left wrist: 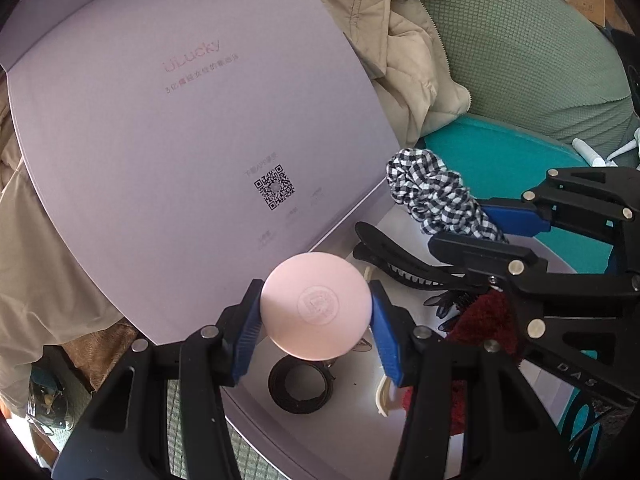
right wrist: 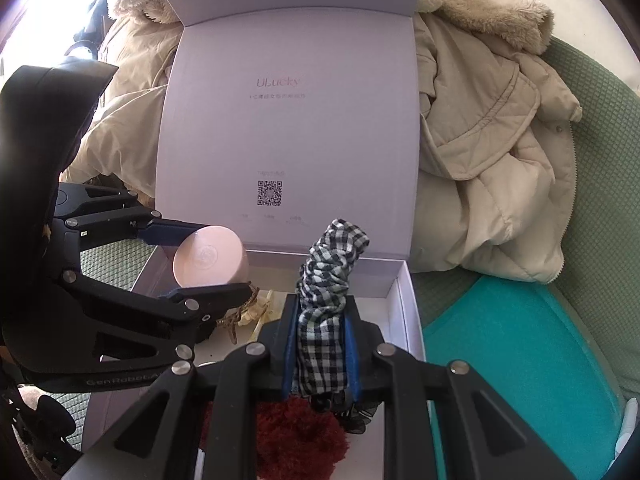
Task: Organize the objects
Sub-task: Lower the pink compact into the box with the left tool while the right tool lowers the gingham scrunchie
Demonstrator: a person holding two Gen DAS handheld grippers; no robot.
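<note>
Several hair things already lie in the open box (right wrist: 404,300) below; the left hand-held gripper (left wrist: 316,312) is clamped on a pink round case (left wrist: 315,306) and the right hand-held gripper (right wrist: 322,344) on a checked scrunchie (right wrist: 330,280), neither yet set down.

The open box (right wrist: 404,300) sits on the sofa (right wrist: 592,128), its lid (right wrist: 288,120) leaning back against a coat (right wrist: 492,168), with a hair clip (left wrist: 404,264) and hair ties (left wrist: 300,388) inside.

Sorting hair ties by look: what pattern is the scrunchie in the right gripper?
Black-and-white gingham scrunchie; clearest in the right wrist view.
</note>
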